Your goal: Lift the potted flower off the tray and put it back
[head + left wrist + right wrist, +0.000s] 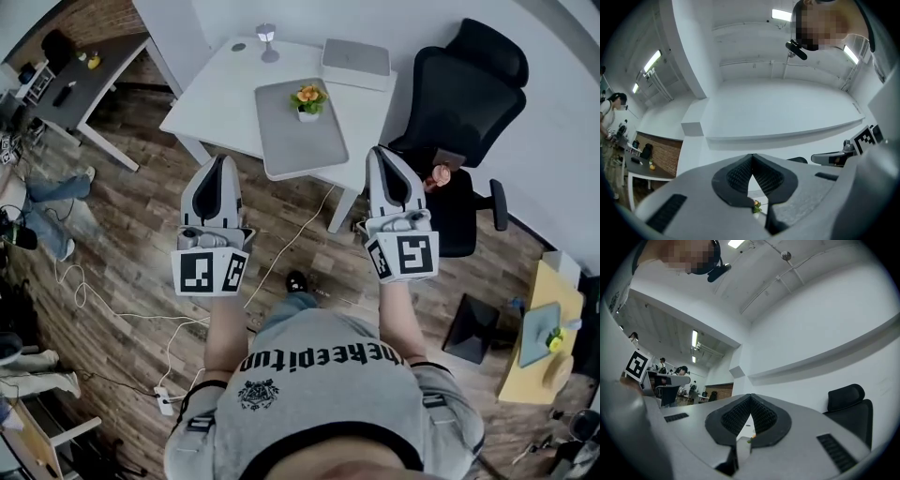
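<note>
A small potted flower (308,100) with orange blooms in a white pot stands on a grey tray (300,150) on the white table (211,103). My left gripper (221,159) hovers over the floor just short of the table's near left edge, jaws shut and empty. My right gripper (381,151) is at the table's near right corner, also shut with nothing in it. In the left gripper view the pads meet at the tip (752,155), and the flower (756,206) shows far off below them. The right gripper view shows its closed tip (750,396).
A black office chair (469,89) stands right of the table, close to my right gripper. On the table's far side are a grey flat box (356,58) and a small lamp (267,39). Cables (292,239) trail over the wooden floor. A dark desk (84,80) is far left.
</note>
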Tool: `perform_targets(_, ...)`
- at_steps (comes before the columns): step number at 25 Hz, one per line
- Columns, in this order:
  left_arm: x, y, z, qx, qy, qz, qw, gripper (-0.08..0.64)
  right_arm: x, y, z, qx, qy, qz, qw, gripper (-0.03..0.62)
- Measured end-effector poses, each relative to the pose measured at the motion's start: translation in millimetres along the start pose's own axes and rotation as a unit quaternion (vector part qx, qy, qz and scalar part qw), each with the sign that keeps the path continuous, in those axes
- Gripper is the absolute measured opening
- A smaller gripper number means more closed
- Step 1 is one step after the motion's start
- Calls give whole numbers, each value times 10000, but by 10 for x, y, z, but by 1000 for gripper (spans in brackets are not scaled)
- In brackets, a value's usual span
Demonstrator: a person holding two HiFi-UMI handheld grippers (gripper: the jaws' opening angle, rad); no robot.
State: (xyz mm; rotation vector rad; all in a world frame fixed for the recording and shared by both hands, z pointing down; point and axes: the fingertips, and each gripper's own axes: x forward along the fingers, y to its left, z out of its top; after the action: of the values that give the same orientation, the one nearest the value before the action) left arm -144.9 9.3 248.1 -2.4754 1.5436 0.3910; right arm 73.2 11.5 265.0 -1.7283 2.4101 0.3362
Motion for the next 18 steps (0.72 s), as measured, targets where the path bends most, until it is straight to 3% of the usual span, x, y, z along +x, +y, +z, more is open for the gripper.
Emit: perform_targets(18, 940, 833, -360, -133, -100, -445, 9989, 3, 1046, -32, -262, -193, -37, -455, 9988, 2)
